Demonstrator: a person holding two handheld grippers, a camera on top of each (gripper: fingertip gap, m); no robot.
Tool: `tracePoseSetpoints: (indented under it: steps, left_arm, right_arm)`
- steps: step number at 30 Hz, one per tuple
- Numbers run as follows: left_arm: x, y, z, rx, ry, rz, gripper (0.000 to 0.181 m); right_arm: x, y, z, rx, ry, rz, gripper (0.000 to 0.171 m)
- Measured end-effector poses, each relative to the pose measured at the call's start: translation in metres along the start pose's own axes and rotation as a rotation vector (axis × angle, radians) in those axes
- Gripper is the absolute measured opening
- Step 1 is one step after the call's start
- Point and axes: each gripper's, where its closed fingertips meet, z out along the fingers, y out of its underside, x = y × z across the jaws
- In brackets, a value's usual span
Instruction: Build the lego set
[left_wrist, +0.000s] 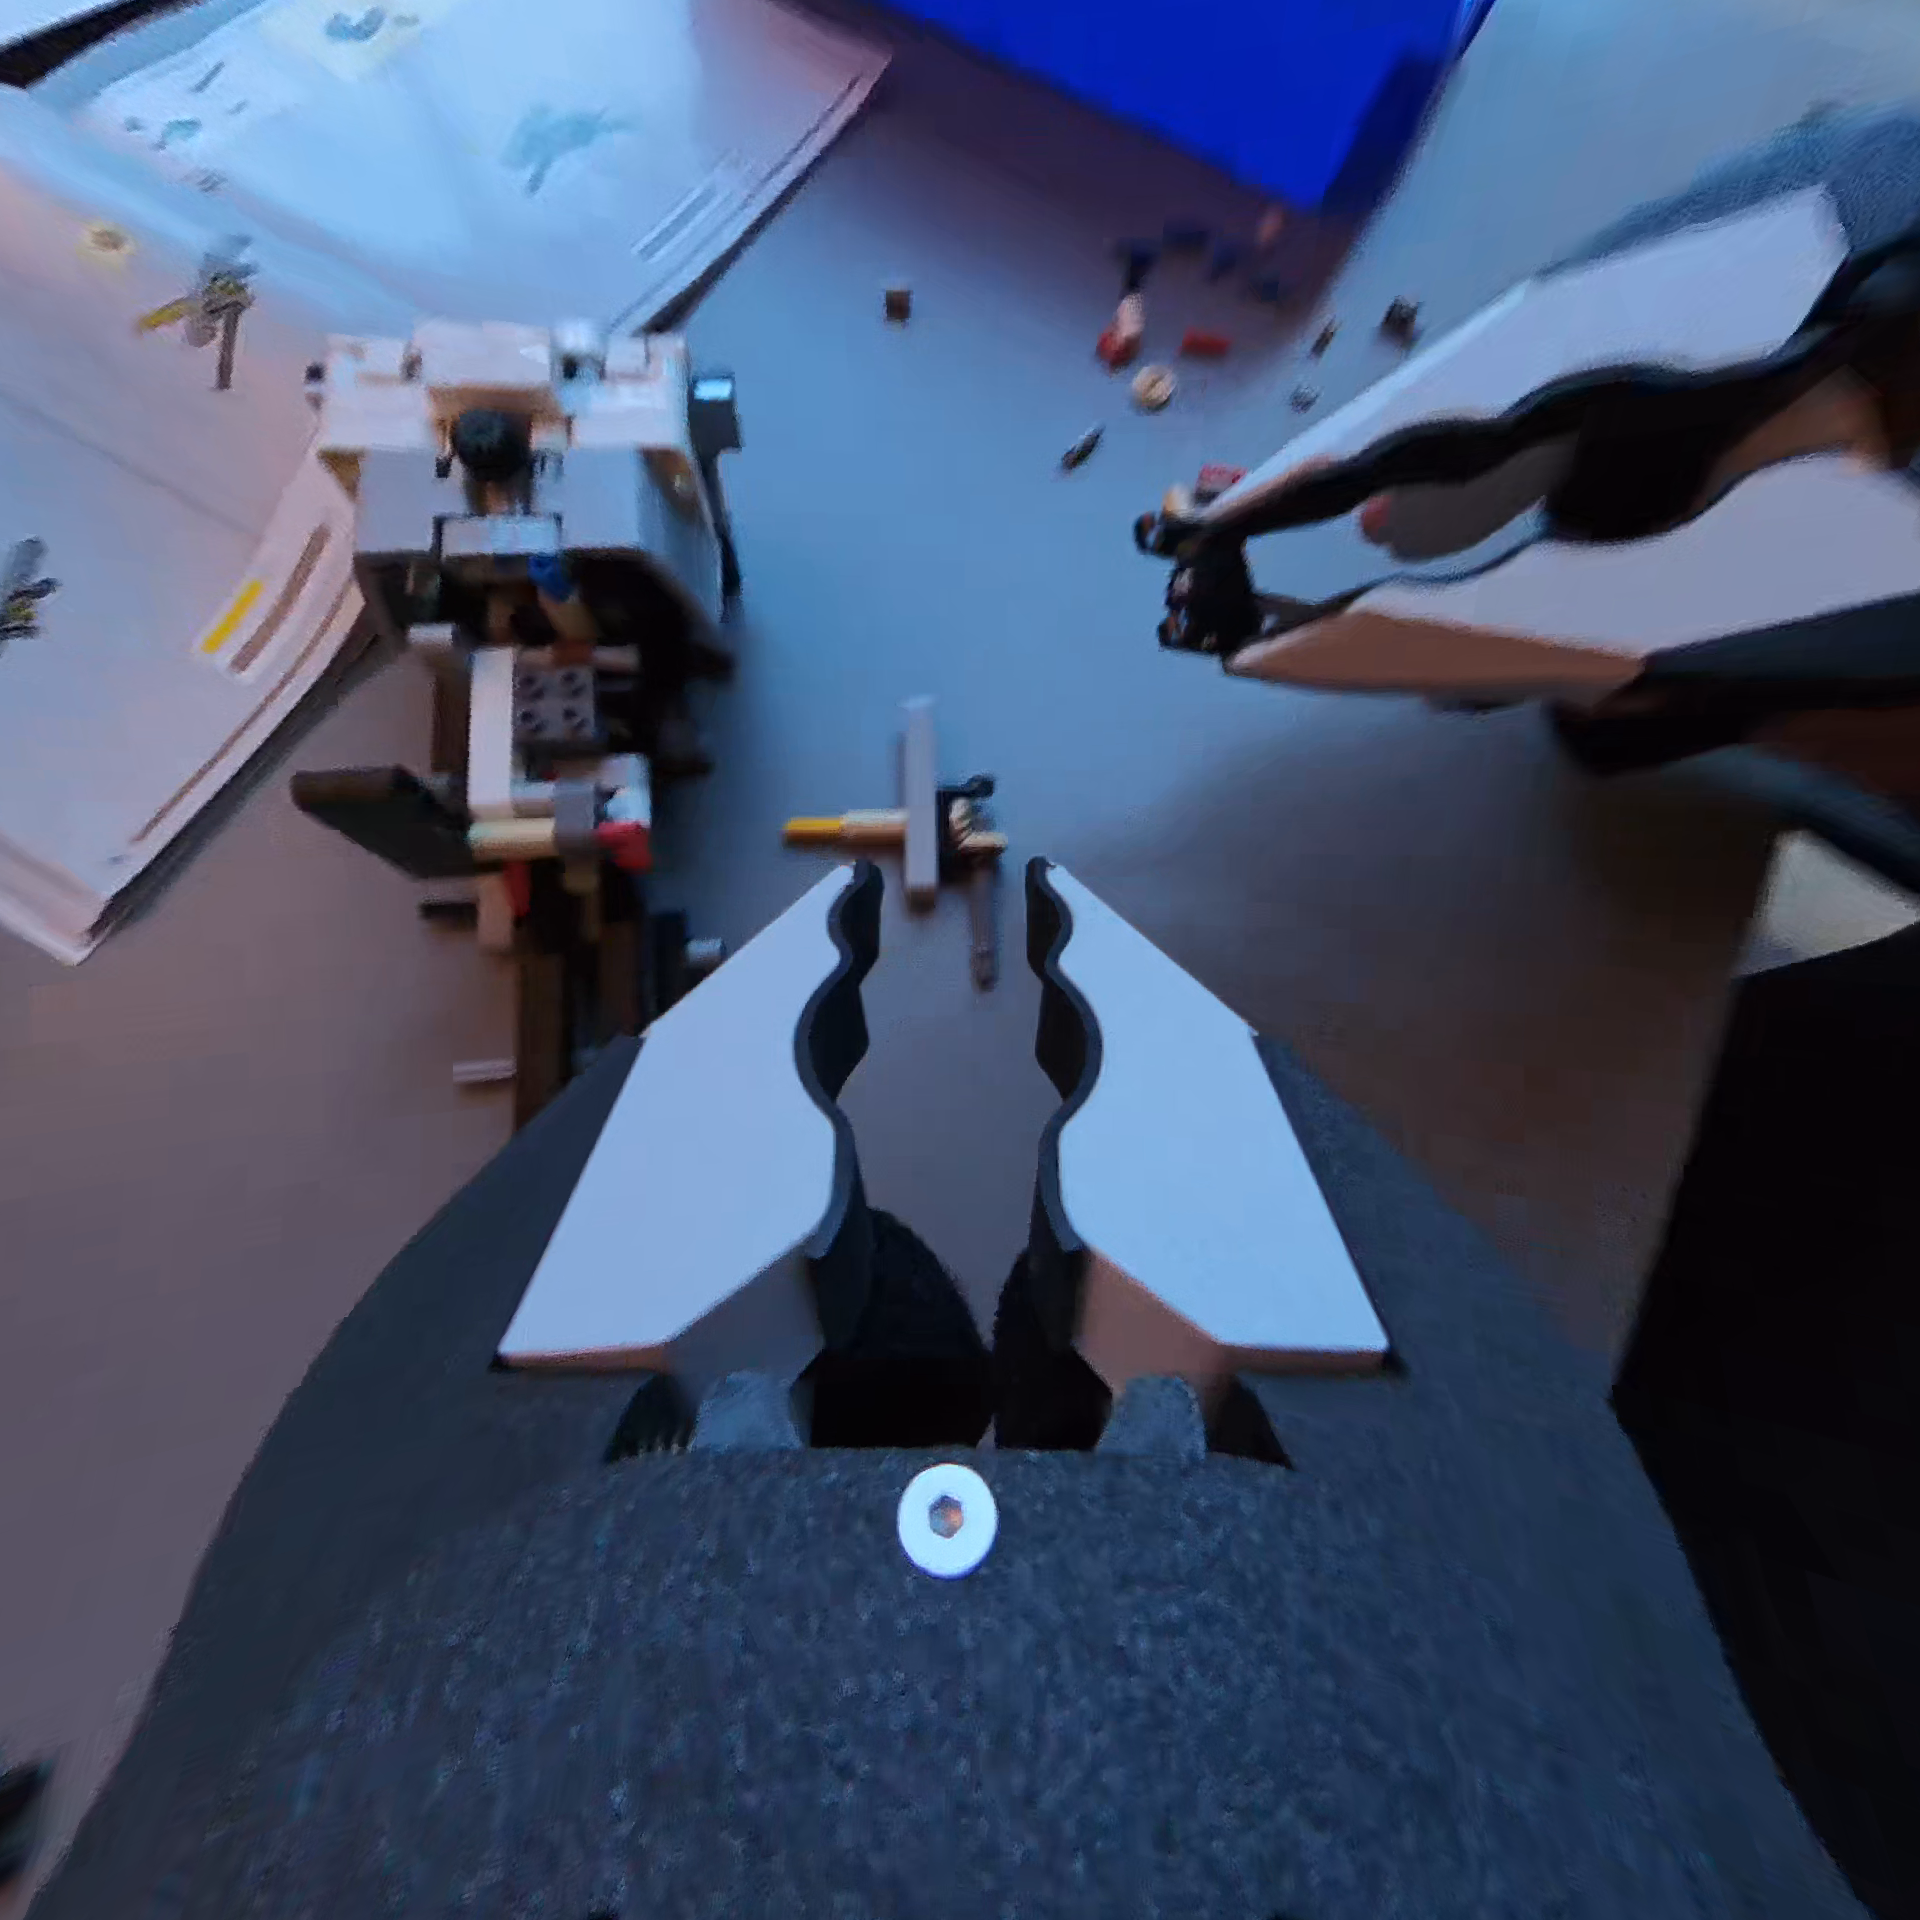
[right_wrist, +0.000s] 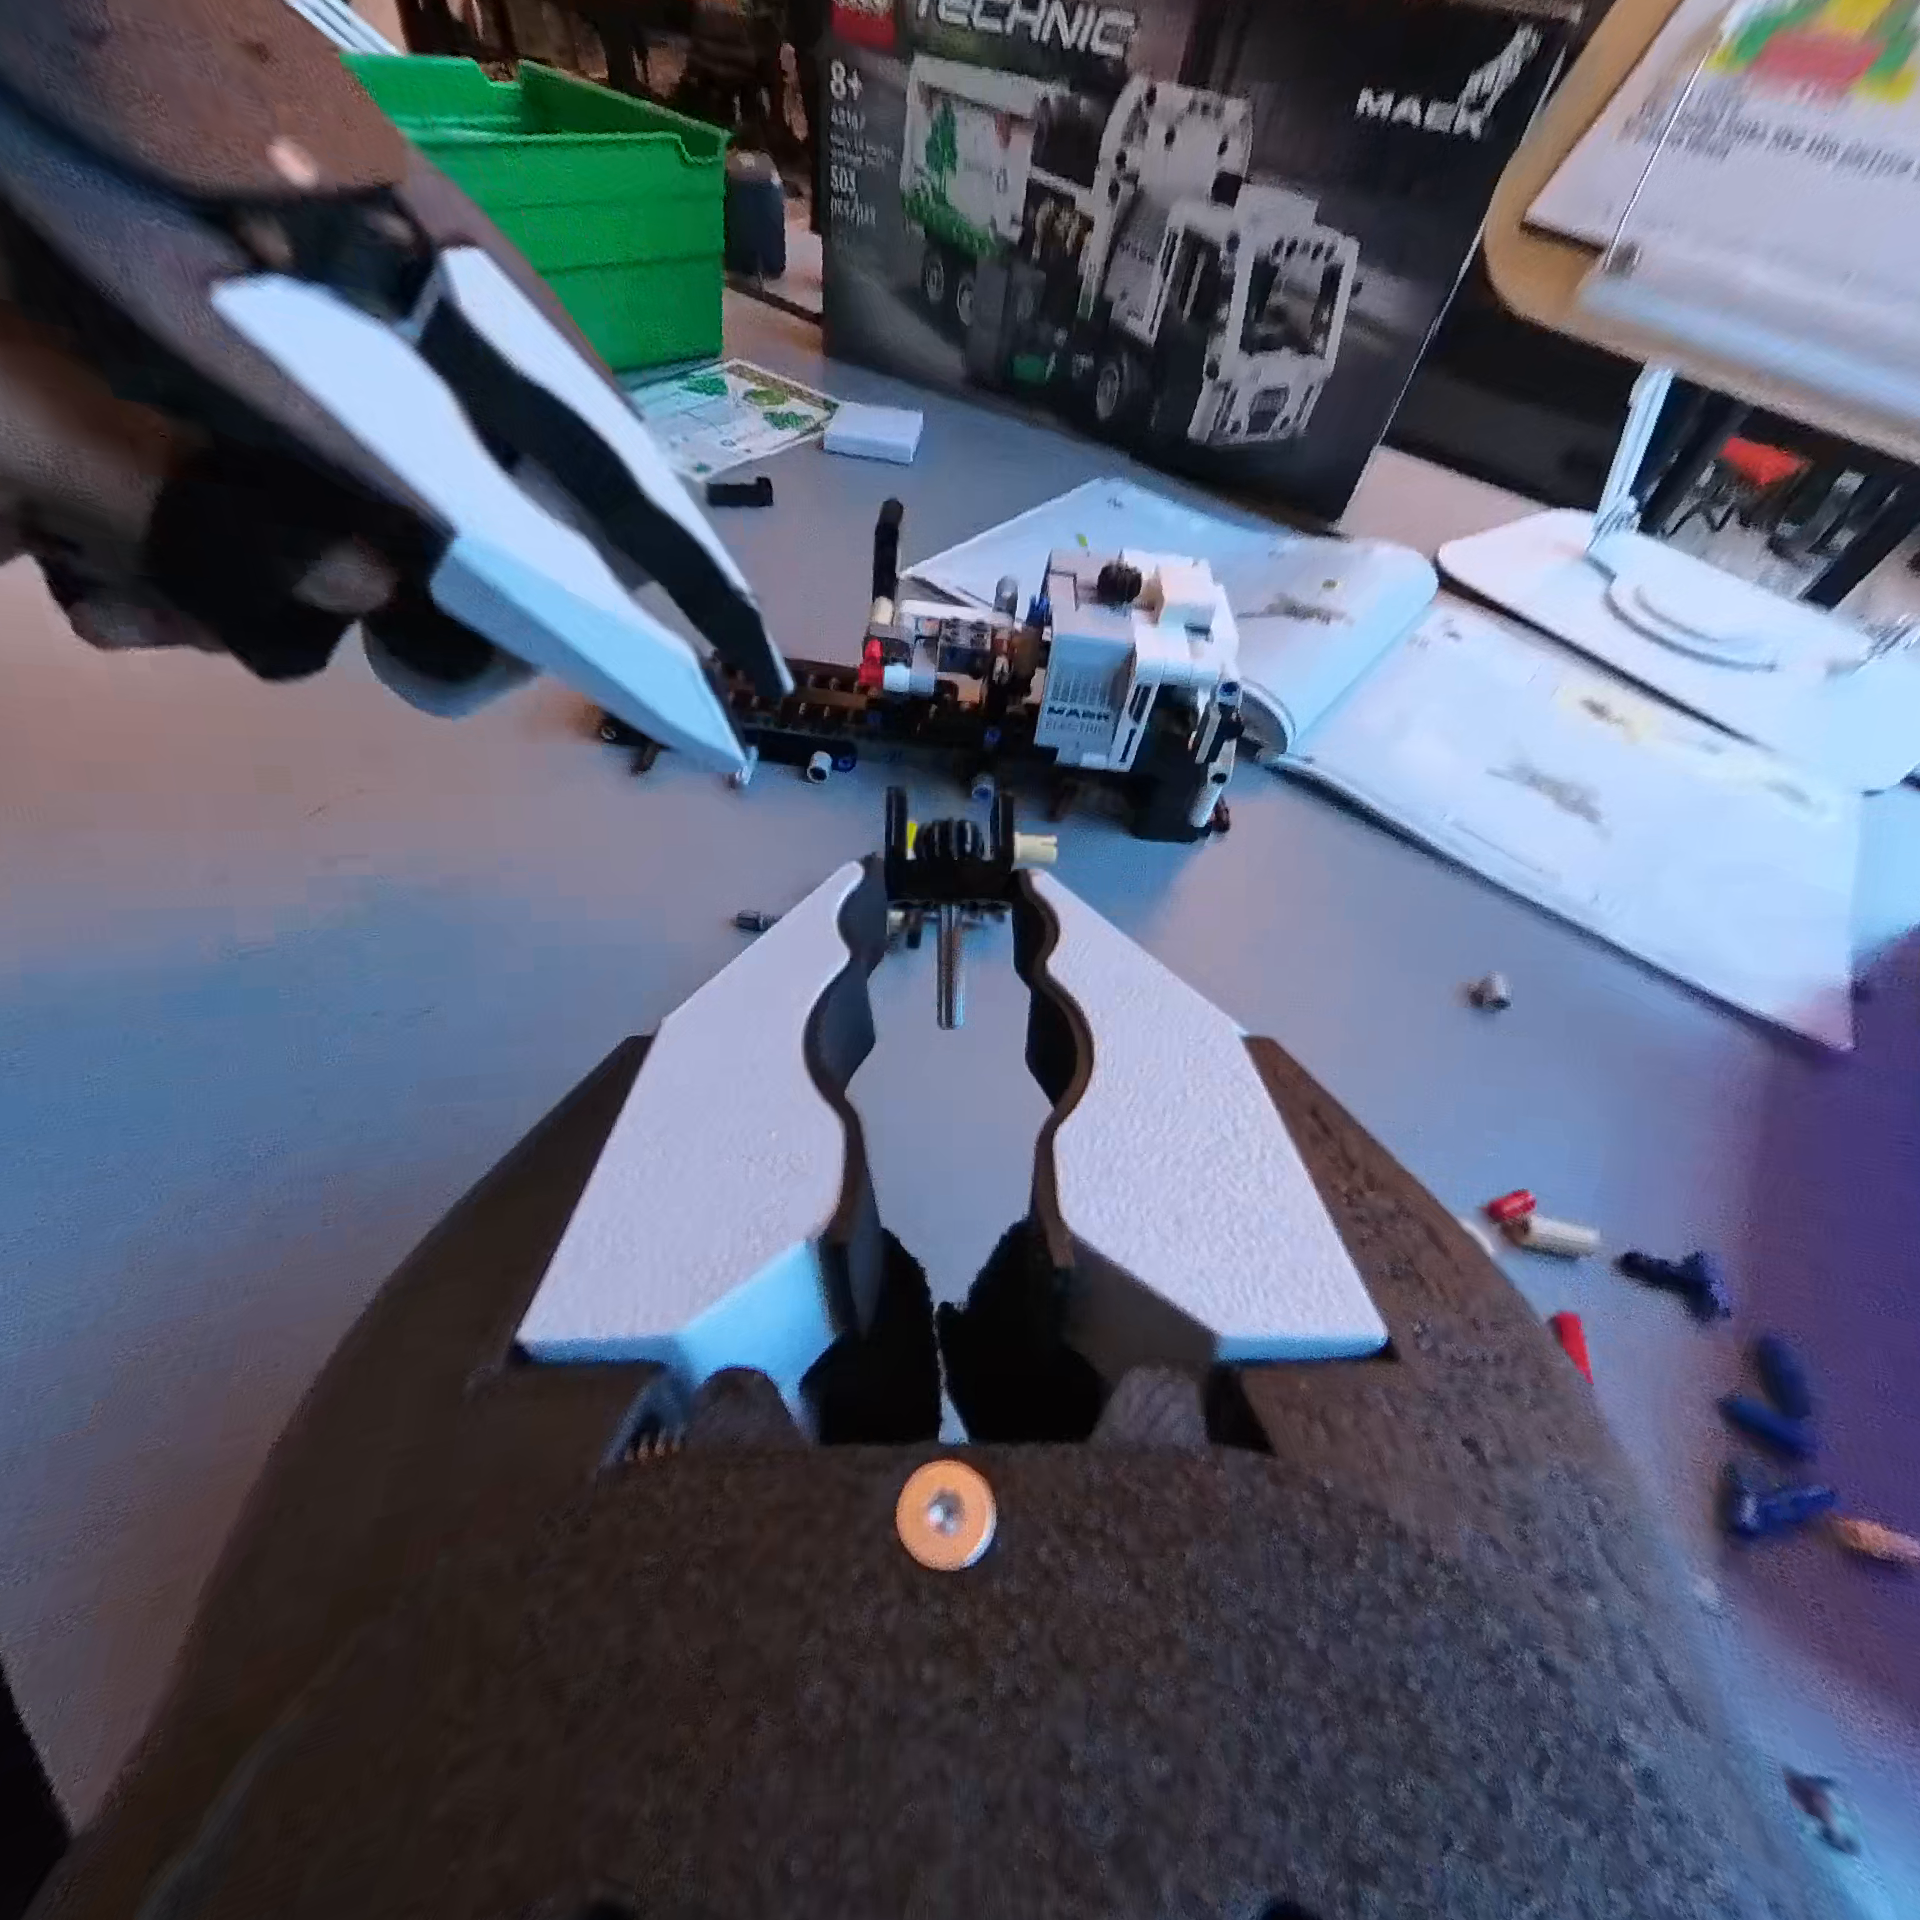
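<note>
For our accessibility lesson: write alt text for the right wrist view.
The right gripper pinches a small black gear assembly above a grey table. Beyond it sit a half-built white truck, an open instruction booklet and the set's box; the left gripper enters from upper left.

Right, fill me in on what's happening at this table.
A person is building a Lego truck with two handheld grippers. The right gripper has its jaws shut on a small black gear assembly, held above the table. The left gripper is open and empty, over a small axle subassembly lying on the table. The part-built truck sits beside the open instruction booklet, with loose pieces scattered about.
</note>
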Motion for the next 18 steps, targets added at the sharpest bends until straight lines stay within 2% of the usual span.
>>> tracePoseSetpoints:
  steps: [5, 11, 15, 18]
  left_arm:
    - [-0.002, 0.03, 0.017, -0.087, -0.062, 0.101, 0.027]
    - [-0.001, 0.043, 0.035, -0.137, -0.081, 0.185, 0.026]
    - [0.003, 0.039, 0.043, -0.114, -0.069, 0.196, 0.011]
    - [0.006, 0.039, 0.047, -0.1, -0.039, 0.177, 0.01]
  right_arm:
    - [-0.005, 0.026, 0.015, -0.149, -0.025, 0.076, 0.023]
    - [-0.01, 0.047, 0.032, -0.311, -0.015, 0.085, 0.023]
    - [-0.004, 0.055, 0.037, -0.373, 0.029, 0.08, 0.023]
    - [-0.004, 0.055, 0.041, -0.396, 0.032, 0.078, 0.023]
